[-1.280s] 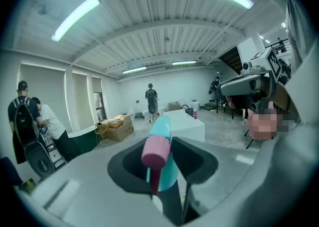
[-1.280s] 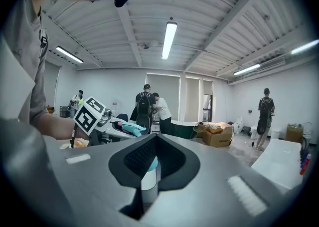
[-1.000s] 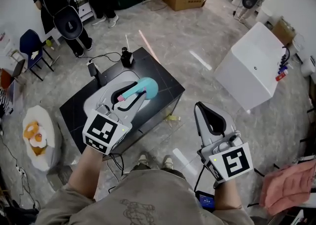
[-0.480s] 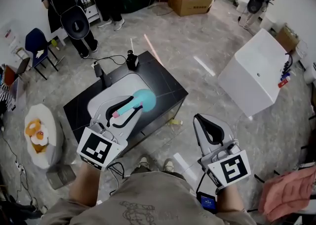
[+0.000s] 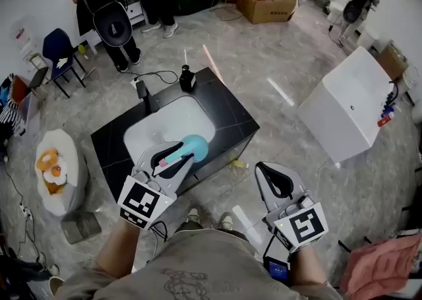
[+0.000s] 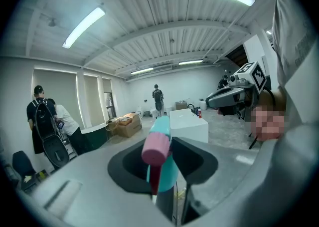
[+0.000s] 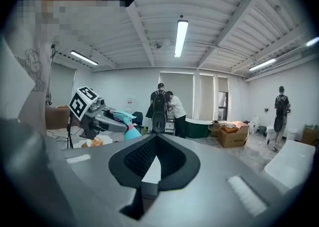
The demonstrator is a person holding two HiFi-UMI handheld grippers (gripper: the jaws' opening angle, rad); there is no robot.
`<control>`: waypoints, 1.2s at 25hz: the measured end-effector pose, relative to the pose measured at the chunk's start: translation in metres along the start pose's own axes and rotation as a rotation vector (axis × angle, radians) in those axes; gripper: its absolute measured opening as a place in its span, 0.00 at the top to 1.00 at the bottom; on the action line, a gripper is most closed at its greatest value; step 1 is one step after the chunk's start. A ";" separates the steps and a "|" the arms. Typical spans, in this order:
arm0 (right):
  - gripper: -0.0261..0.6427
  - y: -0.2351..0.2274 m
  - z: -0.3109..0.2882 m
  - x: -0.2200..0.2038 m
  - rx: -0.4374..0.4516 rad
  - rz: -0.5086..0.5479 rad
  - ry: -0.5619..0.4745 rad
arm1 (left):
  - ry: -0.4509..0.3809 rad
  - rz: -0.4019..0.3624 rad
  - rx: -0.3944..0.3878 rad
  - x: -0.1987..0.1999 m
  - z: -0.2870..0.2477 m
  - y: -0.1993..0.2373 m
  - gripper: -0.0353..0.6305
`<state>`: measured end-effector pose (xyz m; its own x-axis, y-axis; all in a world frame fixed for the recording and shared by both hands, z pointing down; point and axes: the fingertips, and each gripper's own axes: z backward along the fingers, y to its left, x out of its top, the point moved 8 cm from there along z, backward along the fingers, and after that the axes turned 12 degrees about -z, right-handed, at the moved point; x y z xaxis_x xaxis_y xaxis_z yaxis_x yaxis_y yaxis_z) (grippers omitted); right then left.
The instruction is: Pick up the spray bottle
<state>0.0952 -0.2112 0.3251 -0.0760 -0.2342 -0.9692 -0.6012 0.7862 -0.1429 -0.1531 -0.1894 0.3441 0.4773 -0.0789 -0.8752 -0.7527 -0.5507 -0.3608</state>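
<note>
Teal spray bottle with a pink nozzle [image 5: 195,148] was pinched in the left gripper [image 5: 173,159]. Jaws were clamped on it near the pink end, and the round teal body pointed far. The left gripper view agreed: the nozzle sat closest to the camera, with the teal body [image 6: 168,167] running on between the pads. In the head view the bottle hung over the near edge of the white basin [image 5: 165,126] set in the black counter [image 5: 232,118]. The right gripper view showed it up in the air [image 7: 130,133], so it looked clear of the surface. The pick-up read as done, leaving only a steady hold. Right gripper [image 5: 279,182] was off to the right, well apart from the counter, with its jaws pressed together on nothing.
</note>
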 end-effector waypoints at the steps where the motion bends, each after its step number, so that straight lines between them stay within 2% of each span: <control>1: 0.92 0.000 -0.002 -0.003 0.004 0.000 0.016 | 0.013 0.012 0.000 -0.005 0.000 -0.002 0.75; 3: 0.92 0.000 -0.006 -0.008 0.009 -0.003 0.045 | 0.039 0.032 0.003 -0.015 0.002 -0.004 0.75; 7: 0.92 0.002 -0.016 -0.008 0.034 0.002 0.034 | 0.062 0.053 0.009 -0.023 0.005 -0.003 0.75; 16: 0.92 0.003 -0.025 -0.013 0.038 -0.010 0.070 | 0.067 0.054 0.015 -0.026 0.007 -0.001 0.75; 22: 0.92 0.007 -0.030 -0.010 0.056 0.005 0.041 | 0.074 0.057 0.017 -0.029 0.009 0.002 0.75; 30: 0.92 0.007 -0.029 -0.018 0.047 -0.009 0.080 | 0.081 0.064 0.021 -0.033 0.012 0.000 0.75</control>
<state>0.0698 -0.2182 0.3470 -0.1348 -0.2851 -0.9490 -0.5645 0.8092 -0.1630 -0.1744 -0.1772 0.3690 0.4624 -0.1805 -0.8681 -0.7916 -0.5250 -0.3125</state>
